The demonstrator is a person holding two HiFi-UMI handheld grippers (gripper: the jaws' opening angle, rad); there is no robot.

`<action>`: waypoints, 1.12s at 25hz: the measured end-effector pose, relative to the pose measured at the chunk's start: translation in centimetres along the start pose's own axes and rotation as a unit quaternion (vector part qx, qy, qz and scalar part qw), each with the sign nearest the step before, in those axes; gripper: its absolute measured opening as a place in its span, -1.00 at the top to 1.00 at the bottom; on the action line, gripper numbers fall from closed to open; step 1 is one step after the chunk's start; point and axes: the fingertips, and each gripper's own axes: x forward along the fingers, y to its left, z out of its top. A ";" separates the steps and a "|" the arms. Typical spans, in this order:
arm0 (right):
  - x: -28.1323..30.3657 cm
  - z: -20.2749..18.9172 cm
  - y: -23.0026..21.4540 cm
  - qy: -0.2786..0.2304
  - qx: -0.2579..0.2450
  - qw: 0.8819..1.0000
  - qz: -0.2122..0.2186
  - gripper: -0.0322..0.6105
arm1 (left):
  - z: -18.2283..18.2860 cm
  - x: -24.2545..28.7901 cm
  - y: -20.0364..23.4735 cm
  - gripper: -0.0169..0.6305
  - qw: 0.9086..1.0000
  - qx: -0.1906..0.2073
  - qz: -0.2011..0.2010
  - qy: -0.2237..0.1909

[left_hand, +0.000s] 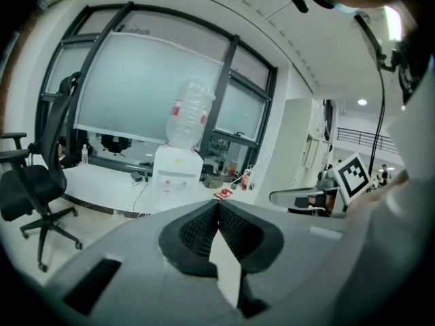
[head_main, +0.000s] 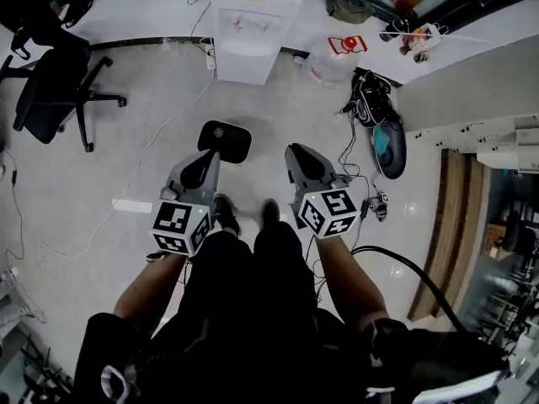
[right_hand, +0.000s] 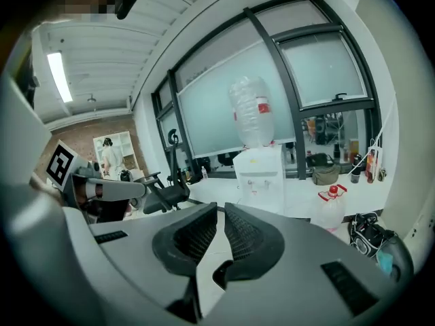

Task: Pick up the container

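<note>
Person stood on a pale tiled floor (head_main: 152, 167), one gripper in each hand, both pointing forward and slightly down.

Left gripper (head_main: 209, 153): jaws pressed together at the tips in the left gripper view (left_hand: 217, 206), nothing between them.

Right gripper (head_main: 295, 151): jaws almost together in the right gripper view (right_hand: 220, 209), with a thin slit between the ribbed pads (right_hand: 246, 235) and nothing in it.

Container (head_main: 225, 140): dark, flat, with rounded corners. It lay on the floor ahead of the person's shoes (head_main: 224, 214). In the head view the left gripper's tip overlapped its near left edge; contact could not be judged. The right gripper was beside it, apart.

Water dispenser (head_main: 248, 23) stood farther ahead, by the low white ledge (head_main: 143, 19). Black office chair (head_main: 50, 91) stood far left.
</note>
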 end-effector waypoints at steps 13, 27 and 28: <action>8.0 -11.5 -10.9 0.058 0.051 0.997 -0.019 0.87 | -9.9 11.1 2.0 0.92 0.996 -0.042 0.007 0.080; 16.1 -30.5 -16.9 0.146 0.142 0.978 -0.039 0.87 | -24.4 19.9 7.6 0.92 0.985 -0.074 0.038 0.150; 16.7 -31.5 -17.1 0.151 0.139 0.978 -0.036 0.87 | -25.6 20.5 7.8 0.92 0.984 -0.074 0.038 0.156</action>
